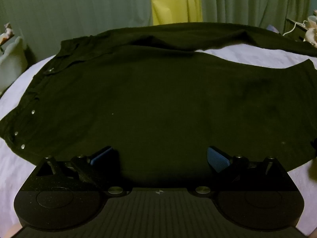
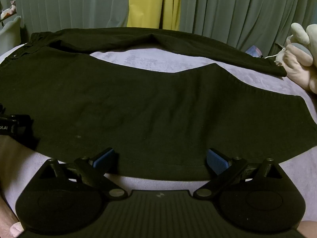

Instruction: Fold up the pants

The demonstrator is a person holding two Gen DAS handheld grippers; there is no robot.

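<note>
Both grippers (image 1: 160,156) (image 2: 160,157) gape over black pants (image 1: 158,99); plush toys (image 2: 301,59) beside the hem

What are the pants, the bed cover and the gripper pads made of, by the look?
Pants: dark woven cloth, matte, likely cotton twill or denim; metal rivets glint near the waist. Cover: pale lilac, fuzzy nap, probably fleece or terry. Pads: blue, finely dimpled, looks like rubber or textured plastic. Left gripper and right gripper bodies: matte black plastic, ribbed.
</note>
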